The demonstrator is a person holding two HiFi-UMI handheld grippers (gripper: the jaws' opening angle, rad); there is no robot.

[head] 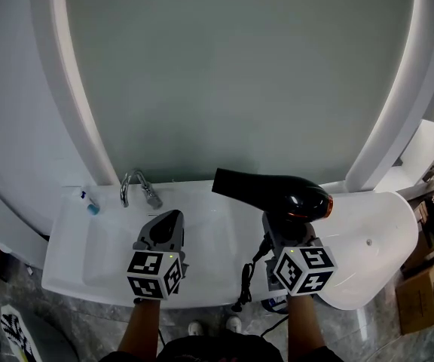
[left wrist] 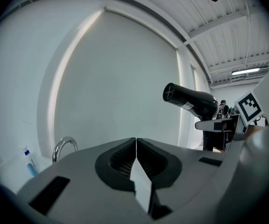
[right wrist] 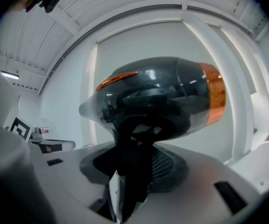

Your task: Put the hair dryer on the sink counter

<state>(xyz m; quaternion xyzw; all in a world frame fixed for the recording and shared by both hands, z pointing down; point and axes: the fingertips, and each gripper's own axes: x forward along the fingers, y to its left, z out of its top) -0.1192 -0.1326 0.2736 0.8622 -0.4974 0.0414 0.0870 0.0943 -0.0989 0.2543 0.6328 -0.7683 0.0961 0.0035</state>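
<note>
Head view: in the lower right, the right gripper (head: 285,231) holds the hair dryer (head: 277,194) by its handle over the sink counter (head: 224,211), nozzle pointing left. The left gripper (head: 166,226) is at lower centre, near the tap (head: 136,187).

Left gripper view: the jaws of the left gripper (left wrist: 136,146) are pressed together and empty; the hair dryer (left wrist: 190,101) is in the air at right.

Right gripper view: the right gripper (right wrist: 134,171) pinches the black handle of the hair dryer (right wrist: 162,97).

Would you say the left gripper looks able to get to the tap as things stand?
Probably yes. The left gripper, jaws shut and empty, sits over the sink, and the tap stands just ahead to its left with nothing between. The hair dryer in the right gripper is well aside.
</note>
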